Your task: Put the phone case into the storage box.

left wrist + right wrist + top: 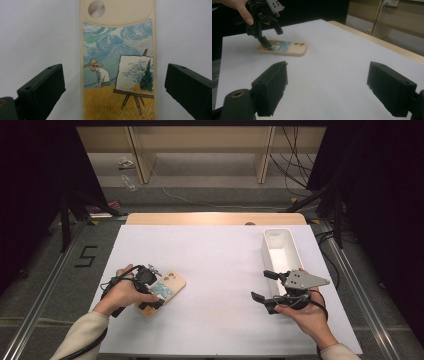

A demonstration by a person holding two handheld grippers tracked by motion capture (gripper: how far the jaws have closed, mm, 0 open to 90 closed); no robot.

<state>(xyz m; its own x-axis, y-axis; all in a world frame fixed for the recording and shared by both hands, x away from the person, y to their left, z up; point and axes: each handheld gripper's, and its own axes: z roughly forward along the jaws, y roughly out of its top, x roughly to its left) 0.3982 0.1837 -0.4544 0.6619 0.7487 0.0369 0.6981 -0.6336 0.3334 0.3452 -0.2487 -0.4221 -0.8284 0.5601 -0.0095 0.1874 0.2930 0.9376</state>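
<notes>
A beige phone case printed with a painter, an easel and a swirling blue sky lies flat on the left part of the white table top. My left gripper is right over it, open, with one jaw on either side of the case's long edges. In the left gripper view the case runs up the middle between the jaws of my left gripper. My right gripper hovers open at the right, holding nothing. The right gripper view looks past my right gripper to the case and my left gripper.
A long white open bin stands at the back right, just beyond the right hand. A wooden edge borders the table's far side. Shelving and loose cables lie beyond. Metal rails run along the floor on both sides.
</notes>
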